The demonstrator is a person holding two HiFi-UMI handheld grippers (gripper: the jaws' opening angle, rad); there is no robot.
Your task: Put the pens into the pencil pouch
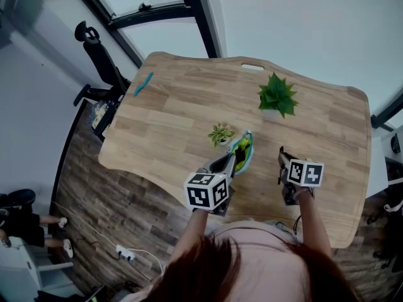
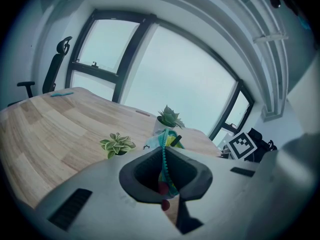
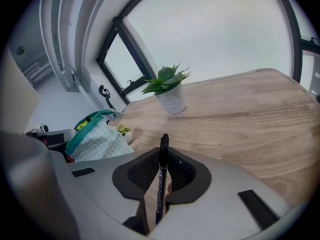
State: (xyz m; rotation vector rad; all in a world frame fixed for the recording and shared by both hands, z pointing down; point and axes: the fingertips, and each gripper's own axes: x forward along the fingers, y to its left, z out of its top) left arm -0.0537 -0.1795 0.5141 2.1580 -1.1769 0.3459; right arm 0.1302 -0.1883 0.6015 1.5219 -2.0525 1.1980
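Near the front edge of the pale wooden surface (image 1: 182, 124), the left gripper (image 1: 232, 162) is clenched on the teal zipper edge of the white-checked fabric pencil pouch (image 1: 244, 148), whose mouth gapes with yellow-green lining showing. To its right, apart from the pouch, the right gripper (image 3: 161, 156) is clamped on a slim black pen with white lettering (image 3: 161, 179), which stands upright between the pads, its tip rising just above them. Bare wood lies between that gripper and the pouch.

Just beside the pouch, on its far left side, sits a small variegated plant in a white pot (image 1: 221, 133), close enough to crowd that side. A larger spiky green plant in a white pot (image 1: 278, 95) stands farther back and to the right, well apart from both grippers. A teal pen (image 1: 143, 83) lies alone near the far left corner of the surface, with a black office chair (image 1: 101, 58) beyond that corner.
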